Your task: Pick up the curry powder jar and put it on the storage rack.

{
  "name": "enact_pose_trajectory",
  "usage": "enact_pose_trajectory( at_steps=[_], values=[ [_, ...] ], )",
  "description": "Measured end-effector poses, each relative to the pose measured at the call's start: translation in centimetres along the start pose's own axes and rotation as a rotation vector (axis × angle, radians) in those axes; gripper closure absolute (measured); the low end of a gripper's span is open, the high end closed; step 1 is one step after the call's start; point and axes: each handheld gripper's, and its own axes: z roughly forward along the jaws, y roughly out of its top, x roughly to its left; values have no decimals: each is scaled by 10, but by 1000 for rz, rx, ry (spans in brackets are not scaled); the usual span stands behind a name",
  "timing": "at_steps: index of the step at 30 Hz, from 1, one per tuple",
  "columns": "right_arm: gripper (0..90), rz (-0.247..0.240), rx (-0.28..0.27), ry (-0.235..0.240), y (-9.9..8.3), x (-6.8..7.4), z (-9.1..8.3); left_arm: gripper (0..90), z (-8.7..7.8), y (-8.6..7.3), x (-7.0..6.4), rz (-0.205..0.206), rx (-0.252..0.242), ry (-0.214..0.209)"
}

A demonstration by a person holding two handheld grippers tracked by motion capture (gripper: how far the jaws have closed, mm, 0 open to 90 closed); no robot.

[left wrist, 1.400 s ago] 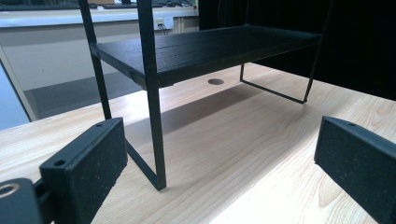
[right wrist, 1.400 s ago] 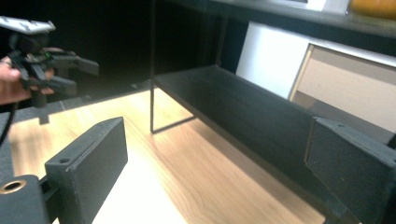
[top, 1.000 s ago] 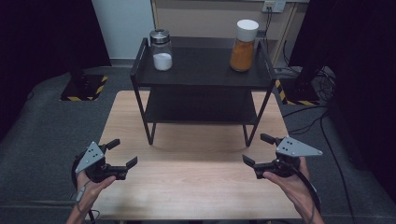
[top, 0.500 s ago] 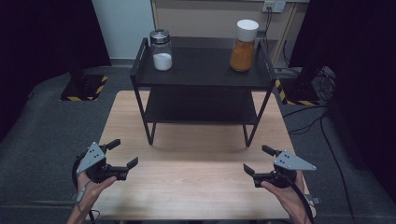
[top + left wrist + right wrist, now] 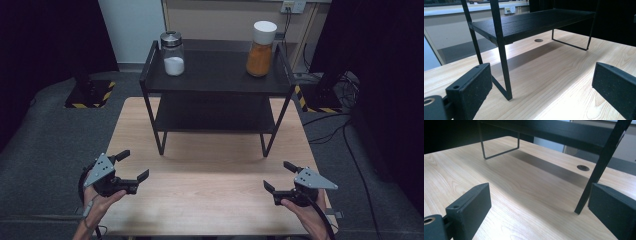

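**Tools wait open at the near edge, jars untouched**

Desk (image 5: 210, 165) first: we see pale wood with nothing on it but the black two-tier rack (image 5: 215, 75), which stands on the far half. The rack's lower shelf is bare. On its top shelf stand two jars, well apart: the jar of white powder (image 5: 173, 54) at the far left corner and the taller jar of orange powder (image 5: 261, 49) at the far right. Both are upright with their lids on.

Both tools hang over the near part of the desk. The left tool (image 5: 134, 164) is at the near left and the right tool (image 5: 277, 175) at the near right, each with its jaws spread wide and nothing between them. The left gripper view looks past that tool's jaws at the rack's near left leg (image 5: 504, 65). The right gripper view looks at the rack's near right leg (image 5: 599, 170).

Over the last second the right tool has drawn back toward the near edge, while the left has barely moved. We take that as settling, not reaching. Neither tool points up at a jar, so we judge the work has not begun. Each tool would have to rise to the top shelf before it could take a jar.

Smallest is a round cable hole (image 5: 538, 40) in the desk under the rack.
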Motion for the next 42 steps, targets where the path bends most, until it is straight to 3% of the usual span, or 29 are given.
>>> enact_pose_trajectory(
  at_steps=[13,19,32,42],
  values=[
    [36,57,-26,-42,-13,-7,-9,19,-7,-4,-6,-43,10,33],
    [19,84,-69,-68,-19,-9,-14,19,-21,-8,-7,-69,-25,67],
    [16,117,-107,-121,-27,-7,-27,17,-24,-8,-5,-57,-46,80],
    [15,118,-107,-117,-28,-9,-25,17,-23,-7,-4,-55,-55,75]
  ],
)
